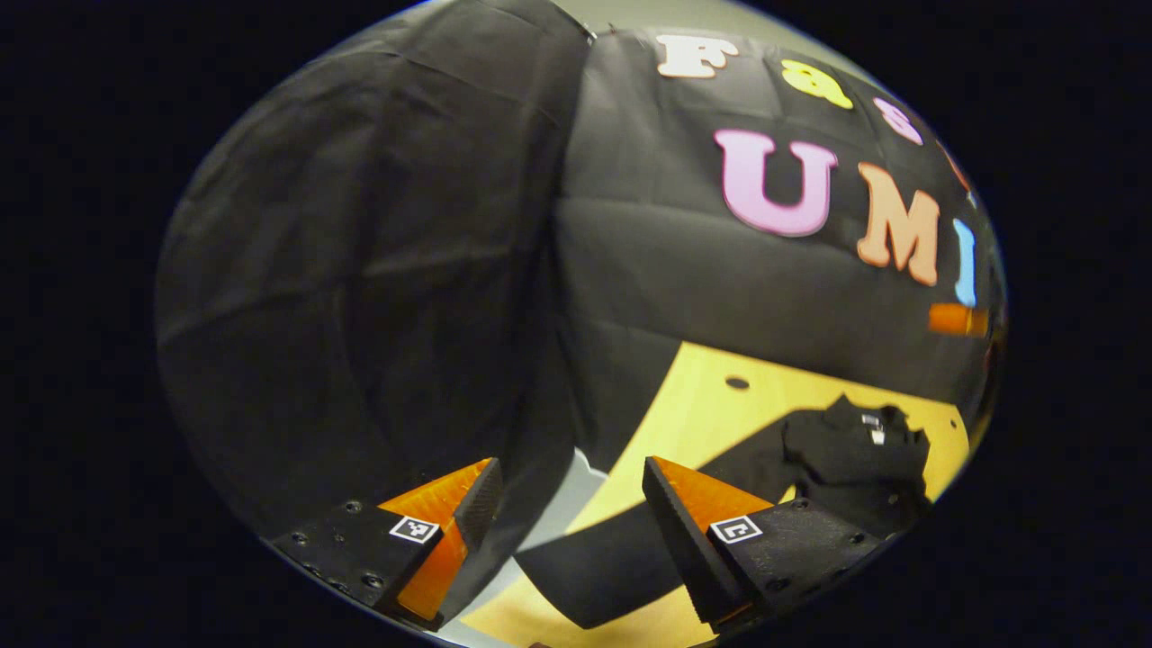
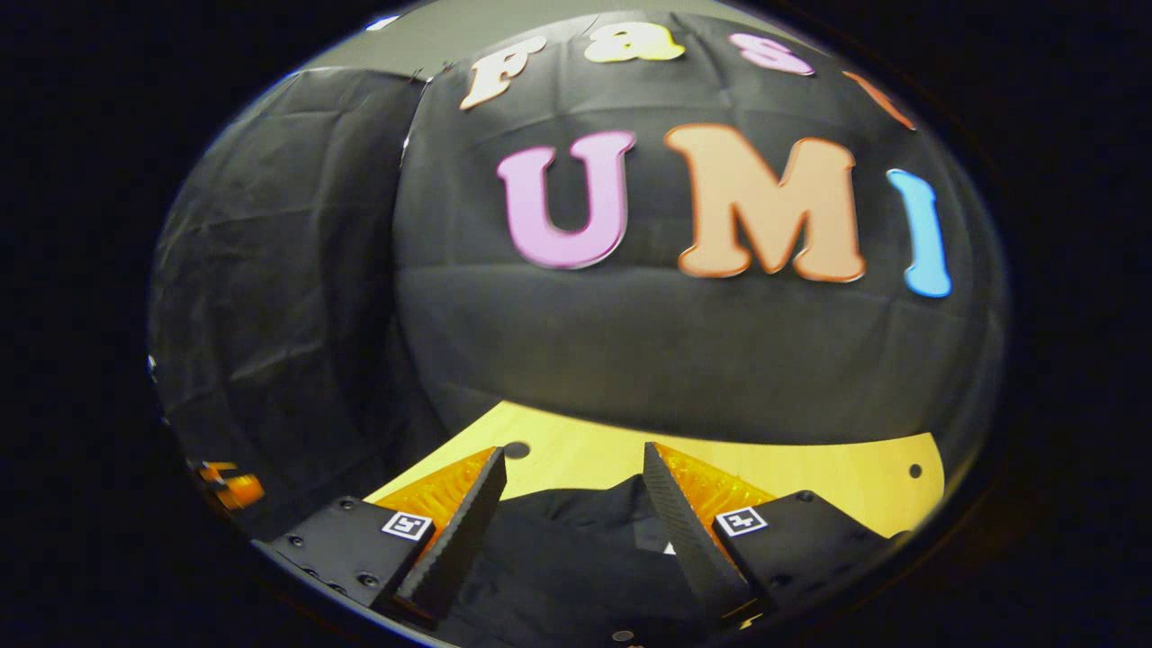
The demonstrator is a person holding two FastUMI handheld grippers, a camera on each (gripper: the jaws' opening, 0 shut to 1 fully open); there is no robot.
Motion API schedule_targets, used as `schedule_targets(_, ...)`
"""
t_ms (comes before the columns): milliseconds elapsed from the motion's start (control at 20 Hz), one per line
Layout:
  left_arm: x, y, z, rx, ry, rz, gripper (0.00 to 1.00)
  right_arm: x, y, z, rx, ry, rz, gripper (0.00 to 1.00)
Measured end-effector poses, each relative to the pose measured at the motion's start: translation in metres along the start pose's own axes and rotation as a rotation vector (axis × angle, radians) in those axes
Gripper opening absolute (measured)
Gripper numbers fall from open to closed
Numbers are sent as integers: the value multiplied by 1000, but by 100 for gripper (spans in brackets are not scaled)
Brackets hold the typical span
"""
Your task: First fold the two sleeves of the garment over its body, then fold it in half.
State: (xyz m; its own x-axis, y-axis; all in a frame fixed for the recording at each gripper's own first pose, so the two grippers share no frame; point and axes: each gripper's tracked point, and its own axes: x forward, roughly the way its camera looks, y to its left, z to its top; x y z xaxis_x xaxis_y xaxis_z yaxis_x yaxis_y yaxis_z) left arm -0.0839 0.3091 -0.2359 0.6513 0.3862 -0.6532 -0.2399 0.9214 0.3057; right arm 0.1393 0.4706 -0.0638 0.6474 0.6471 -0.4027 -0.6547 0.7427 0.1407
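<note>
black garment (image 1: 846, 459) lies rumpled on the yellow table (image 1: 711, 405).

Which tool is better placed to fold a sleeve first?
Probably left: the left tool hangs open just above a spread sleeve. The right tool, also open, faces the shirt's collar.

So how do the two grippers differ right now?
The left gripper hangs at the table's edge, with a sleeve beyond its fingers. The right gripper hangs over the garment's body, collar ahead. Both are open, holding nothing.
</note>
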Motion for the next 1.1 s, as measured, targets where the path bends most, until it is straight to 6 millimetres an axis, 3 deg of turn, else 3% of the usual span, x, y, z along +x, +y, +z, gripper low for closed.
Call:
schedule_targets(150,19,-6,-68,27,211,-32,95,-60,-42,27,42,-109,-101,99)
schedule_targets(250,30,-6,-92,30,293,-24,95,-95,-60,41,63,-184,-147,100)
schedule_targets(350,37,4,-101,55,348,6,95,-126,-73,52,77,-242,-202,98)
schedule_targets(450,37,0,-93,70,297,15,95,-152,-90,59,90,-286,-260,96)
schedule_targets(600,35,0,-103,74,292,0,96,-183,-116,57,122,-317,-336,98)
schedule_targets(700,32,3,-98,72,265,-11,89,-200,-131,54,129,-323,-384,100)
schedule_targets(750,31,4,-100,85,269,-27,83,-208,-137,48,129,-315,-404,100)
schedule_targets(850,29,-6,-102,112,268,-43,56,-213,-141,39,141,-289,-421,96)
schedule_targets(950,32,-26,-103,135,270,-51,29,-223,-144,31,162,-276,-421,100)
schedule_targets(1000,32,-26,-103,154,266,-42,22,-227,-145,29,166,-275,-424,98)
schedule_targets(1050,31,-26,-103,179,265,-34,4,-230,-146,27,165,-273,-432,96)
schedule_targets(1100,32,-25,-102,203,266,-31,2,-233,-148,24,160,-267,-441,98)
